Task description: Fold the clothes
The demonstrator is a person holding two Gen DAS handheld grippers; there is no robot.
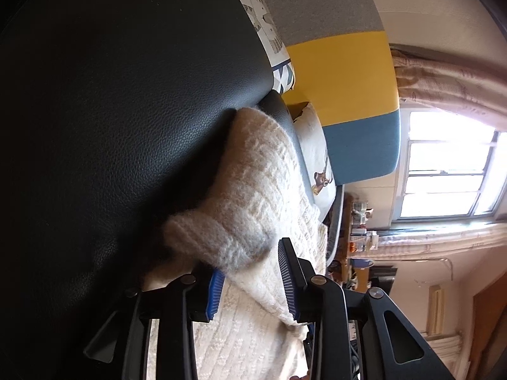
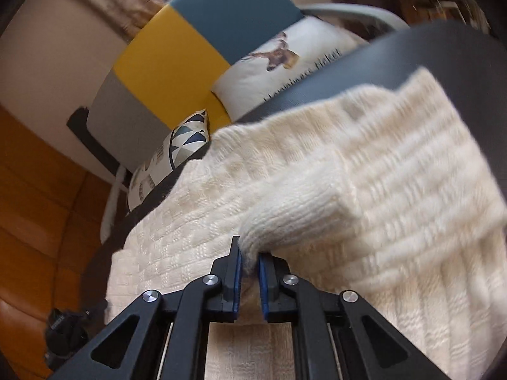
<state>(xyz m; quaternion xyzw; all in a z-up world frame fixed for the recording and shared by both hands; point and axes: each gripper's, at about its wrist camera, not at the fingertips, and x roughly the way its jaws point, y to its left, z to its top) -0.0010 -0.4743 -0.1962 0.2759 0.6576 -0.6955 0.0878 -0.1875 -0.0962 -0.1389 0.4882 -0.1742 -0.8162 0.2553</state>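
Now right gripper pinching ribbed sleeve cuff of cream knit sweater, probably for folding sleeve inward. Left gripper straddling other cuff, jaws apart; grip unclear. Sweater lying on black leather surface, sleeves running away from cameras.

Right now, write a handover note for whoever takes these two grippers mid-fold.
Right gripper: shut on a ribbed edge of the cream sweater, that part lifted off the rest.
Left gripper: jaws part open around another fold of the sweater; whether the pads press on it is unclear.
The sweater lies on the black seat, cushions behind it.
Done: a first fold appears started.
Left: lay the lifted part over, then finish and flatten.
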